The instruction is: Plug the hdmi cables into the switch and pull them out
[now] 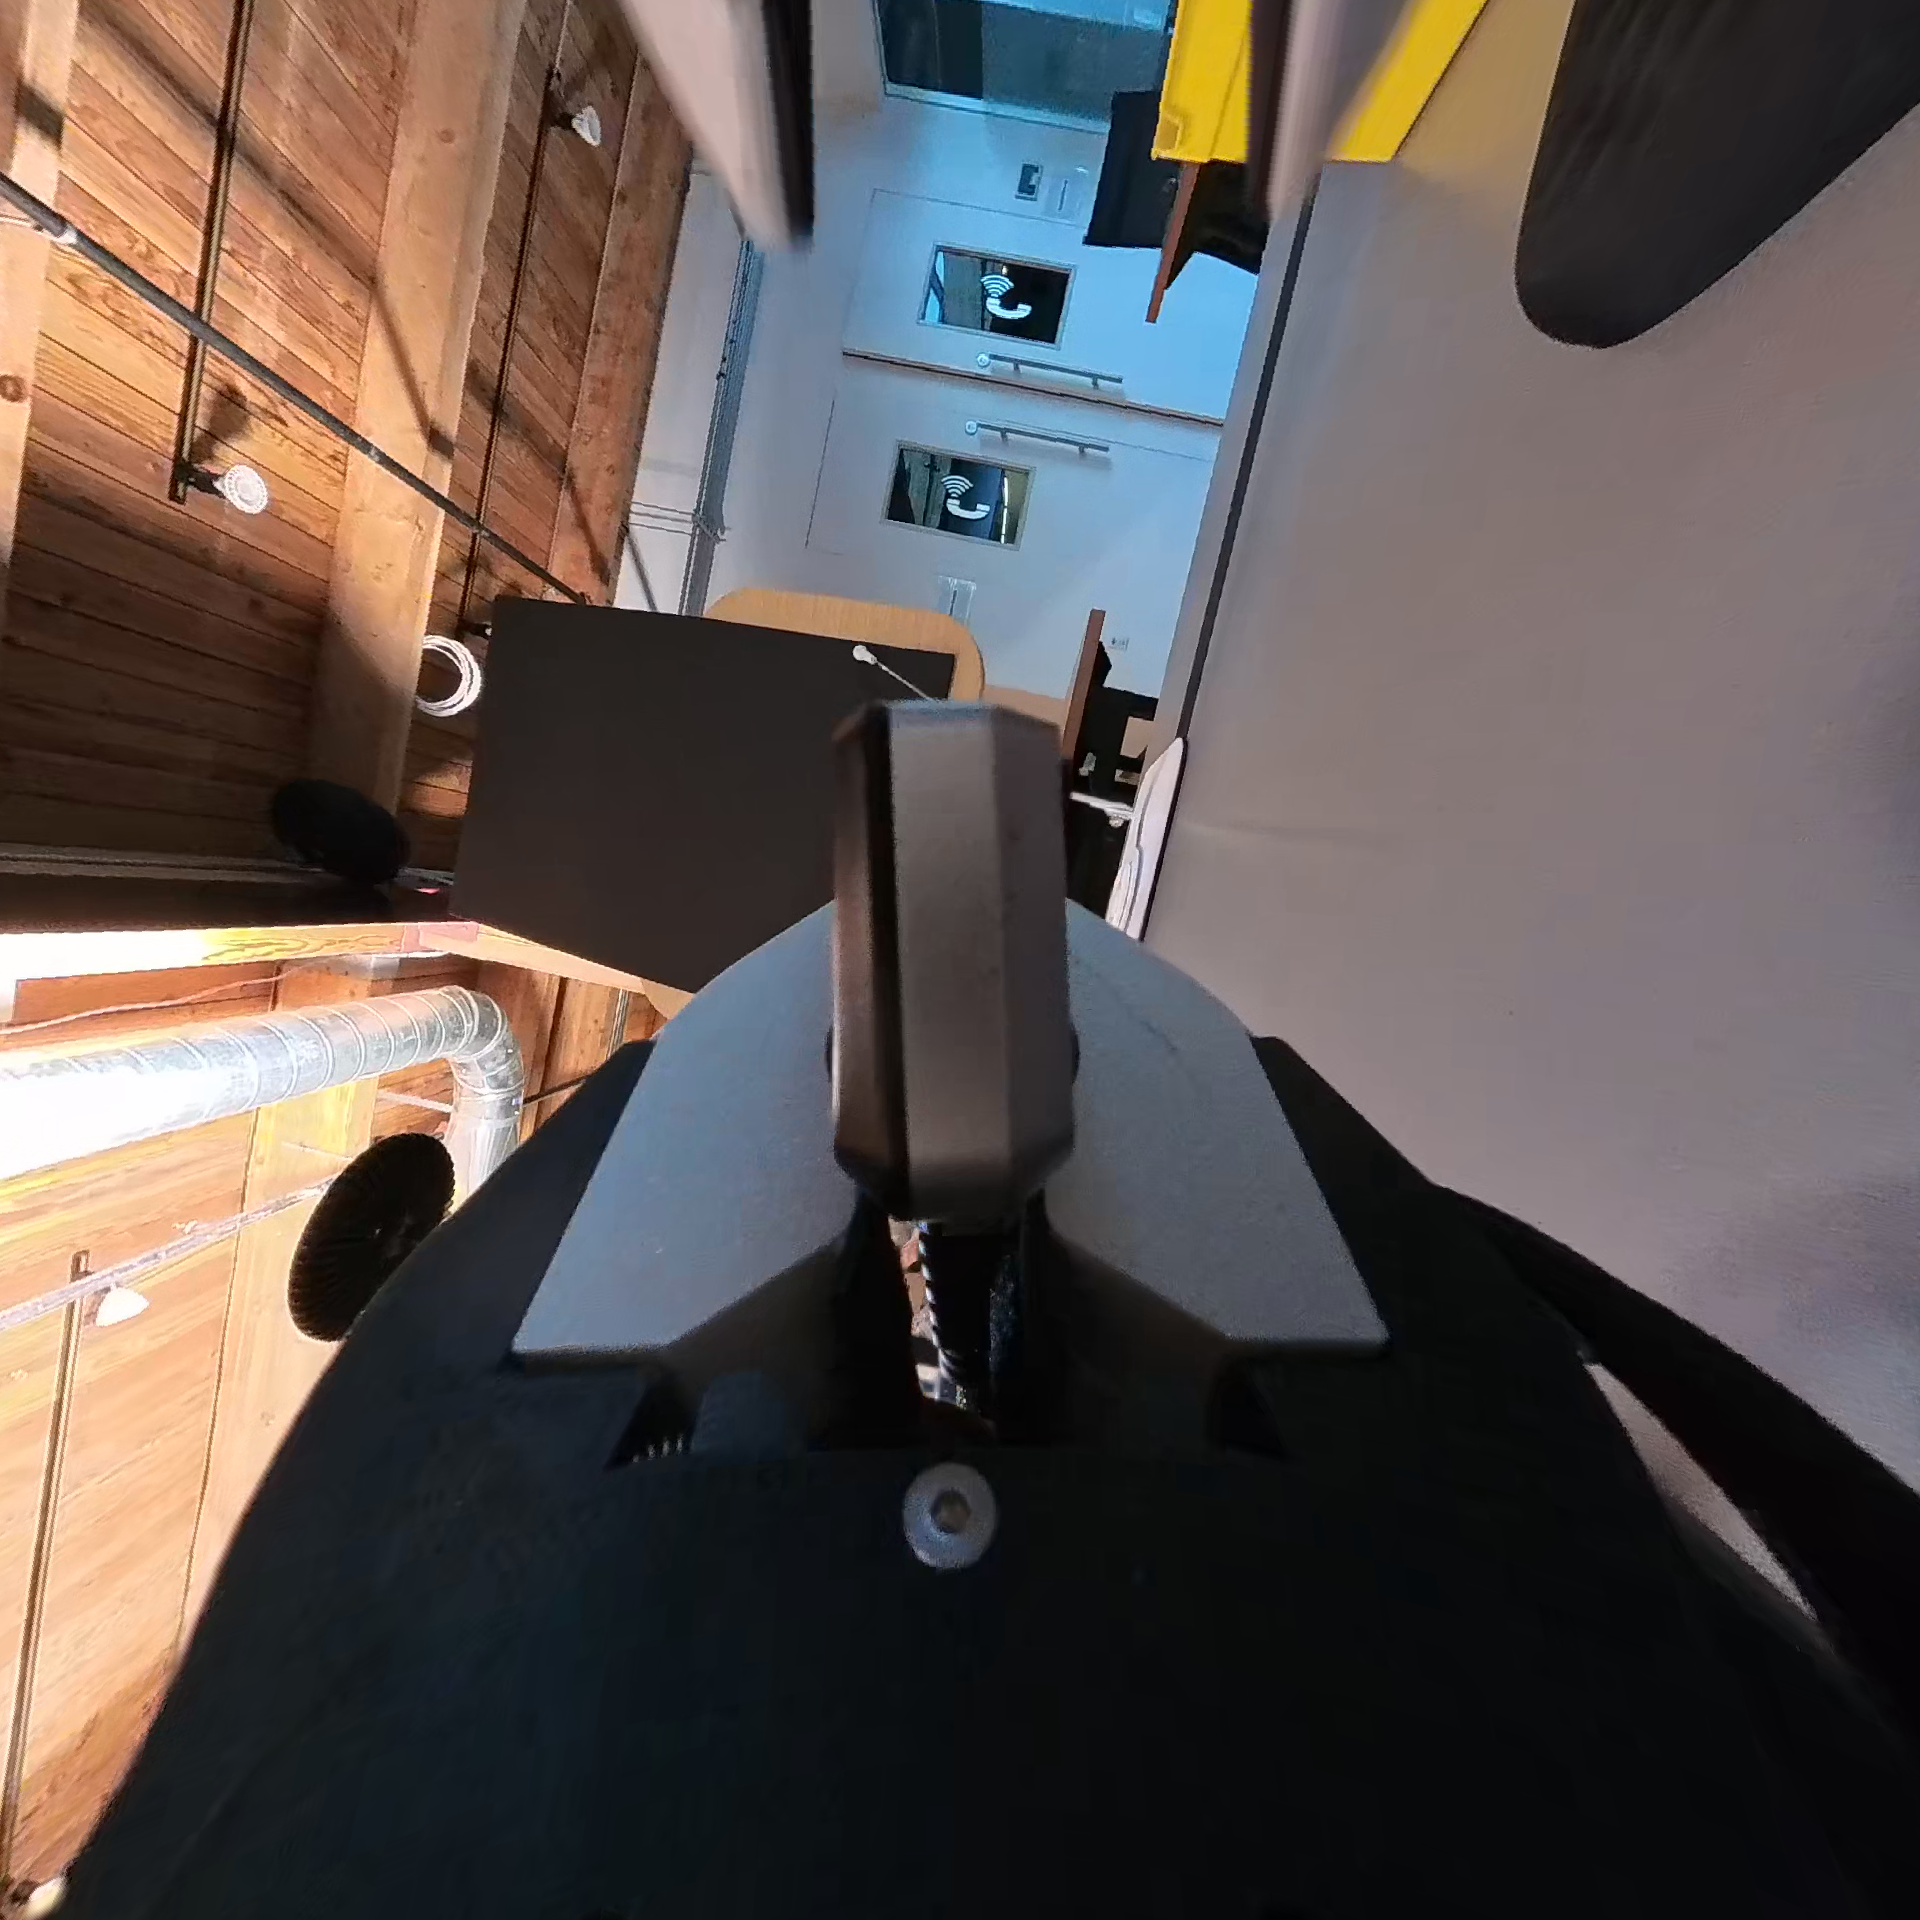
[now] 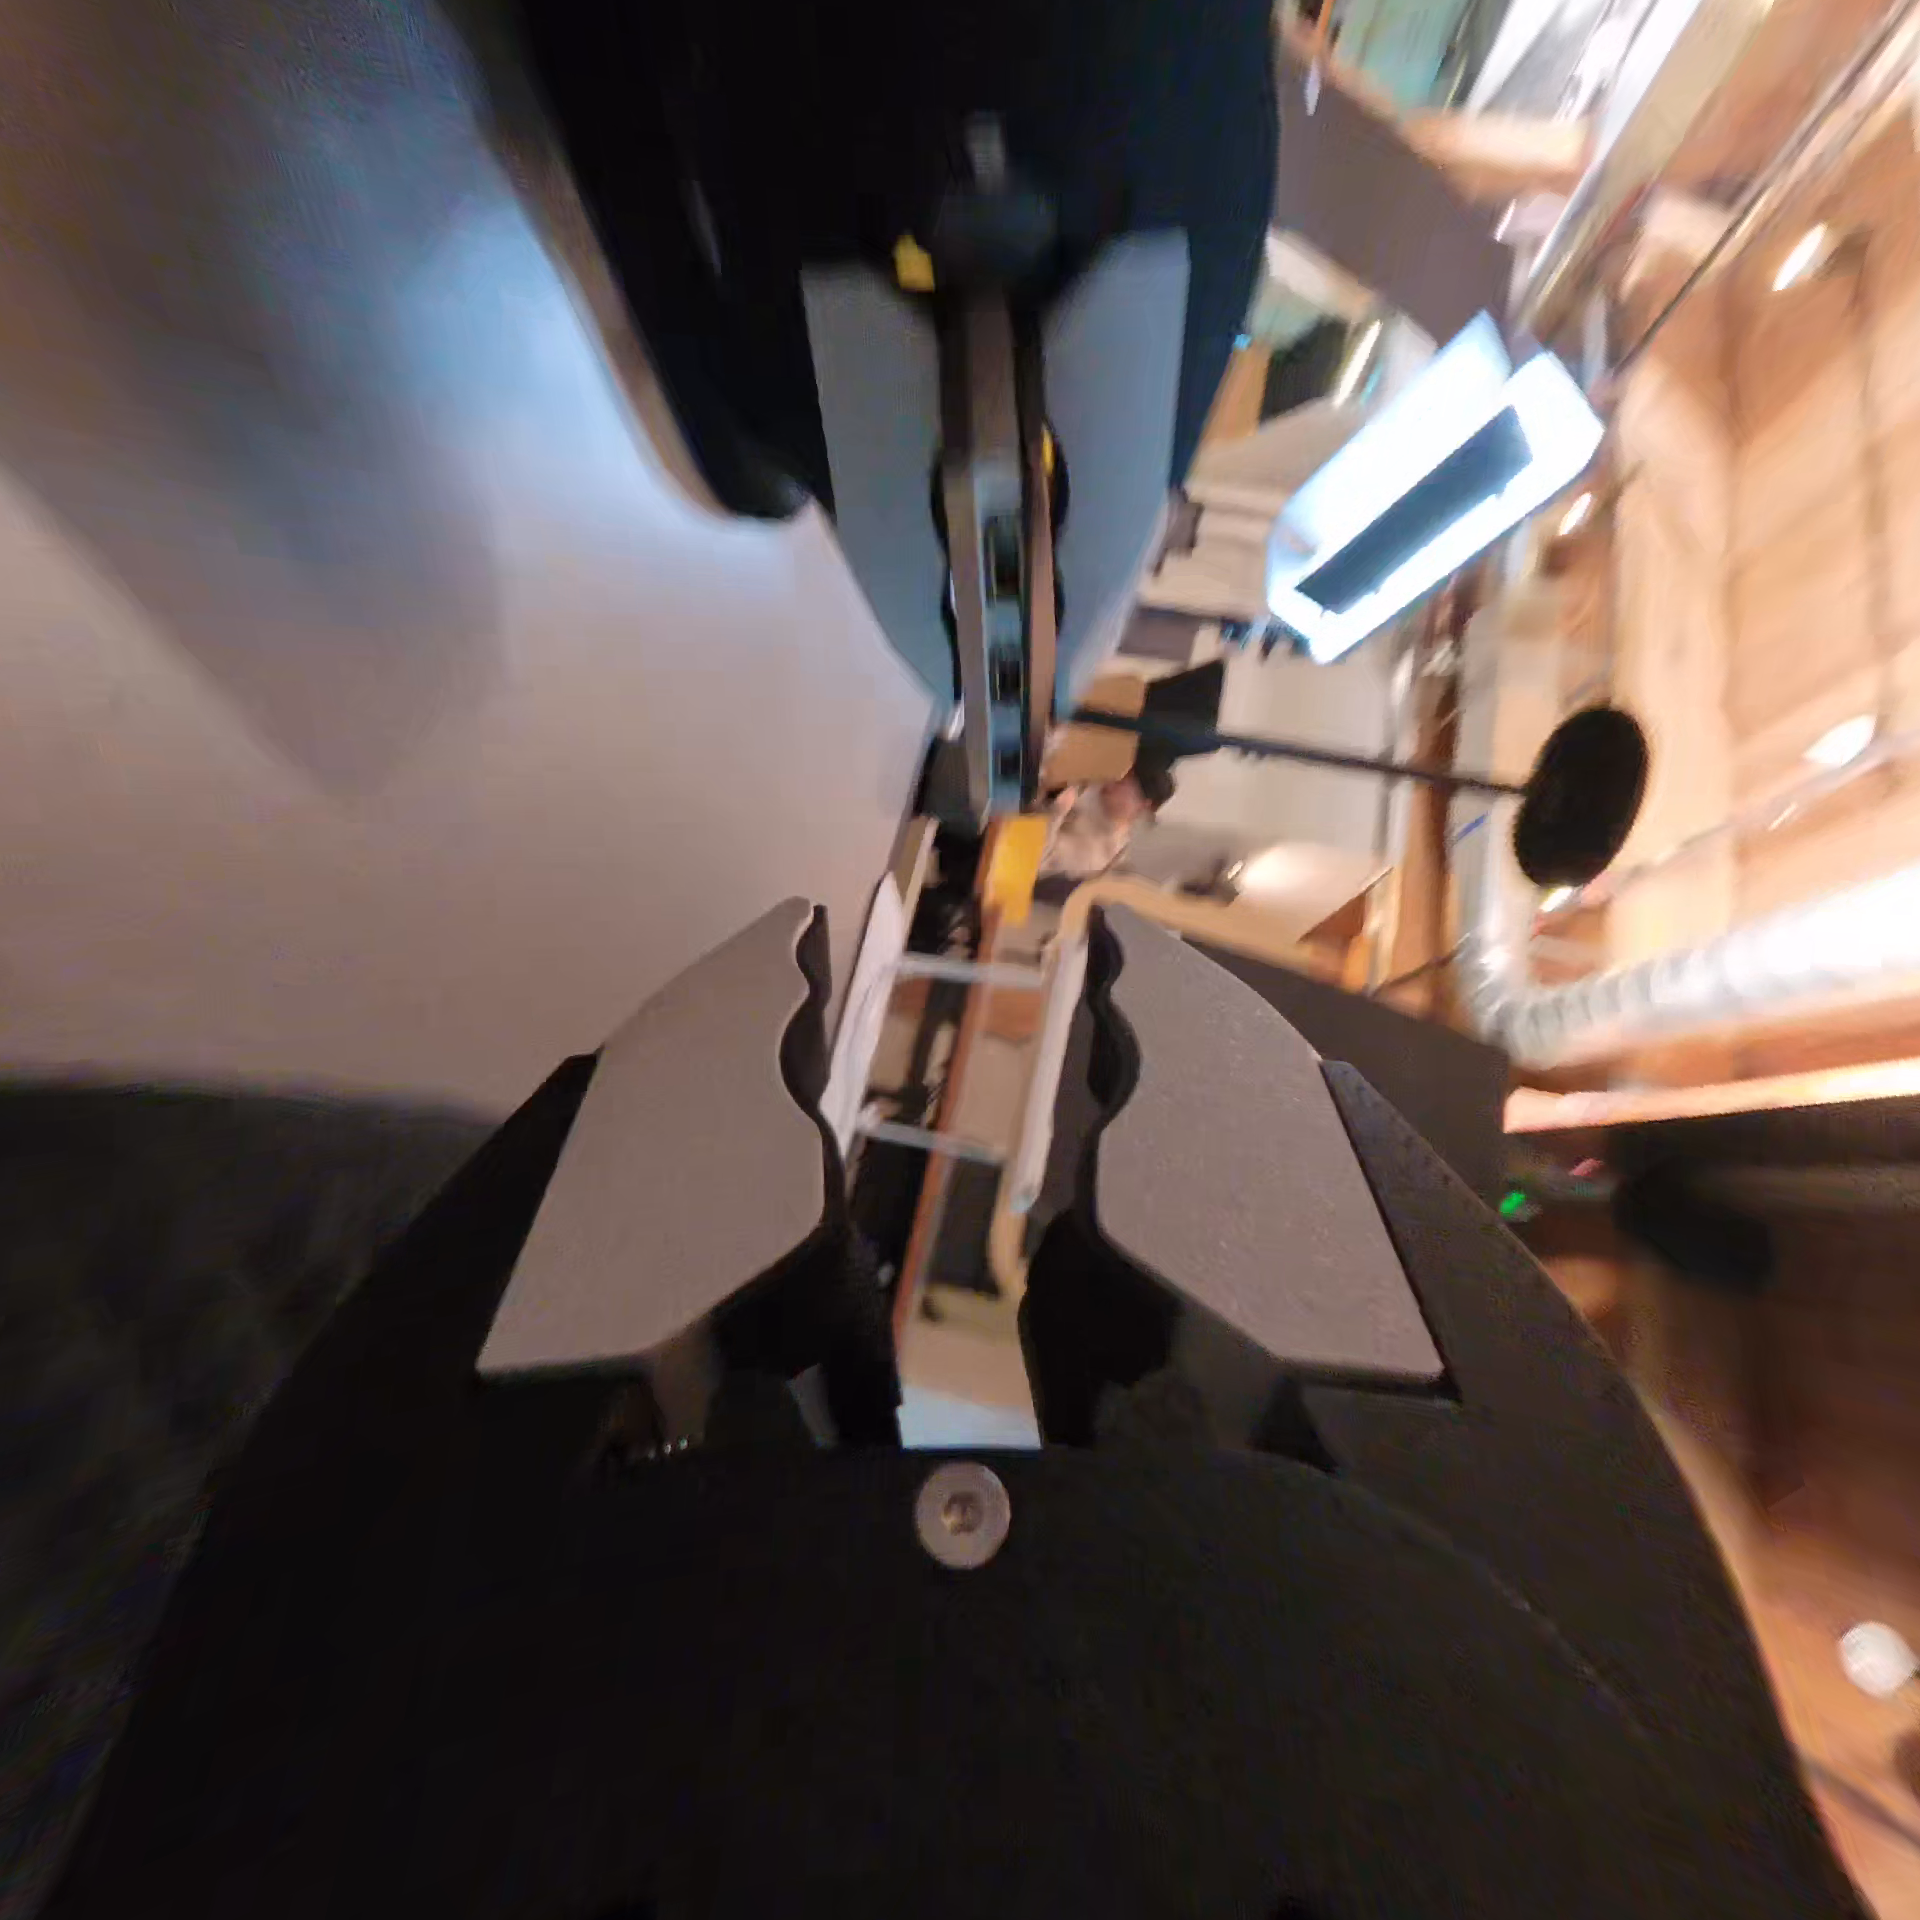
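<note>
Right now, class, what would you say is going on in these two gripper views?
A person is working with two handheld grippers. The left gripper is shut on a dark grey HDMI switch, held edge-on in the air, with a braided cable trailing back from it. The right gripper is open and empty, facing the left one, whose switch shows a row of ports. No plug is in hand.

The left wrist view sits just behind its left gripper (image 1: 951, 935), rolled sideways, facing a far white wall (image 1: 1039, 499); the right wrist view, likewise rolled and blurred, looks past its right gripper (image 2: 956, 997); both share a ceiling duct (image 1: 260, 1060).
</note>
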A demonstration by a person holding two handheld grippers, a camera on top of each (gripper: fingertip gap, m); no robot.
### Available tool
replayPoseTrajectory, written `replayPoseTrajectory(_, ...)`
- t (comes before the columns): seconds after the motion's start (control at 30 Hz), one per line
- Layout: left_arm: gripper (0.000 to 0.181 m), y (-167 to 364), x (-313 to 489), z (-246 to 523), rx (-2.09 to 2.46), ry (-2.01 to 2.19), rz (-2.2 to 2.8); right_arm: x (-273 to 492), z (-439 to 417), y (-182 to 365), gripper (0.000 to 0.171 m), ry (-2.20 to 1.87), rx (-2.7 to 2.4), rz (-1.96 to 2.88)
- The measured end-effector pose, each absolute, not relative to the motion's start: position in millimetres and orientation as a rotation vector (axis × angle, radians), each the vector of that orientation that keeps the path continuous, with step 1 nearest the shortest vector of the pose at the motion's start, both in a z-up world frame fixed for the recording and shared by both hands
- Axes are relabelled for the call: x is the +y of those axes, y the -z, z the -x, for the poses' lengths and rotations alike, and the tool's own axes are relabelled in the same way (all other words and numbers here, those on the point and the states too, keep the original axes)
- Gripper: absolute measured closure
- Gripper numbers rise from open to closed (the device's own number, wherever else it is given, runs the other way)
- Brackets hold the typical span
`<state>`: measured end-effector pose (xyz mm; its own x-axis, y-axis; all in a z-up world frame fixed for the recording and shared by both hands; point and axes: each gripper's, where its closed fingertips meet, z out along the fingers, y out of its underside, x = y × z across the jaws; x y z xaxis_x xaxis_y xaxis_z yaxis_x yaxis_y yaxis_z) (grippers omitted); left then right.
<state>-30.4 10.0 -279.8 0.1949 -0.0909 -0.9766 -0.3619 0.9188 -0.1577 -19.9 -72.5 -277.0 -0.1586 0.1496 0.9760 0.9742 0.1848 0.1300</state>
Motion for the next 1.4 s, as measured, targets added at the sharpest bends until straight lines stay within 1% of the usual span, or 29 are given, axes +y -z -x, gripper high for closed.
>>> replayPoseTrajectory(0.1, 0.159, 281, 7, 30, 1.386, -0.178, 0.384, -56, 67, 284, 0.124, 1.076, -1.547, 0.934)
replayPoseTrajectory(0.17, 0.159, 283, 1, 29, 1.400, -0.155, 0.362, -43, 79, 286, 0.125, 1.088, -1.539, 0.897)
replayPoseTrajectory(0.2, 0.159, 284, -2, 28, 1.410, -0.143, 0.345, -35, 78, 287, 0.131, 1.118, -1.533, 0.910)
replayPoseTrajectory(0.23, 0.158, 286, -5, 27, 1.430, -0.138, 0.330, -28, 75, 289, 0.144, 1.154, -1.532, 0.934)
replayPoseTrajectory(0.27, 0.158, 289, -4, 27, 1.449, -0.152, 0.326, -26, 73, 289, 0.148, 1.166, -1.530, 0.948)
replayPoseTrajectory(0.3, 0.156, 293, -5, 27, 1.487, -0.152, 0.302, -25, 72, 291, 0.149, 1.132, -1.526, 0.988)
replayPoseTrajectory(0.37, 0.140, 301, -6, 33, 1.618, -0.111, 0.298, -29, 60, 289, 0.149, 1.094, -1.482, 1.082)
replayPoseTrajectory(0.43, 0.131, 284, 2, 49, 1.612, -0.058, 0.374, -36, 43, 280, 0.149, 1.089, -1.412, 1.114)
replayPoseTrajectory(0.57, 0.130, 245, 11, 83, 1.522, 0.226, 0.572, -53, 13, 256, 0.149, 1.136, -1.292, 1.113)
replayPoseTrajectory(0.67, 0.123, 244, 17, 87, 1.509, 0.431, 0.733, -64, 9, 244, 0.149, 1.240, -1.327, 1.020)
replayPoseTrajectory(0.7, 0.122, 246, 17, 83, 1.499, 0.443, 0.748, -67, 9, 242, 0.149, 1.275, -1.341, 0.993)
replayPoseTrajectory(0.77, 0.121, 255, 20, 71, 1.515, 0.332, 0.754, -71, 13, 237, 0.149, 1.311, -1.344, 0.949)
replayPoseTrajectory(0.83, 0.123, 271, 30, 59, 1.546, 0.153, 0.773, -75, 19, 232, 0.149, 1.311, -1.329, 0.906)
replayPoseTrajectory(0.87, 0.131, 275, 35, 54, 1.532, 0.079, 0.774, -77, 22, 230, 0.149, 1.301, -1.319, 0.887)
replayPoseTrajectory(0.93, 0.167, 271, 41, 52, 1.466, 0.010, 0.768, -77, 23, 233, 0.149, 1.296, -1.341, 0.893)
replayPoseTrajectory(1.0, 0.169, 265, 39, 55, 1.449, 0.109, 0.857, -76, 18, 239, 0.149, 1.282, -1.336, 0.920)
replayPoseTrajectory(1.07, 0.169, 246, 36, 60, 1.360, 0.186, 0.863, -76, 17, 249, 0.142, 1.164, -1.341, 0.970)
replayPoseTrajectory(1.17, 0.169, 225, 40, 70, 1.258, 0.111, 0.866, -82, 22, 261, 0.133, 0.862, -1.300, 1.101)
replayPoseTrajectory(1.23, 0.169, 215, 40, 76, 1.207, 0.098, 0.873, -89, 22, 265, 0.122, 0.609, -1.243, 1.213)
replayPoseTrajectory(1.27, 0.169, 212, 39, 77, 1.190, 0.112, 0.884, -94, 22, 264, 0.121, 0.482, -1.206, 1.261)
replayPoseTrajectory(1.37, 0.169, 204, 35, 80, 1.157, 0.139, 0.912, -100, 23, 235, 0.122, 0.212, -0.992, 1.292)
replayPoseTrajectory(1.4, 0.169, 201, 36, 82, 1.138, 0.124, 0.923, -104, 29, 222, 0.119, 0.132, -0.952, 1.266)
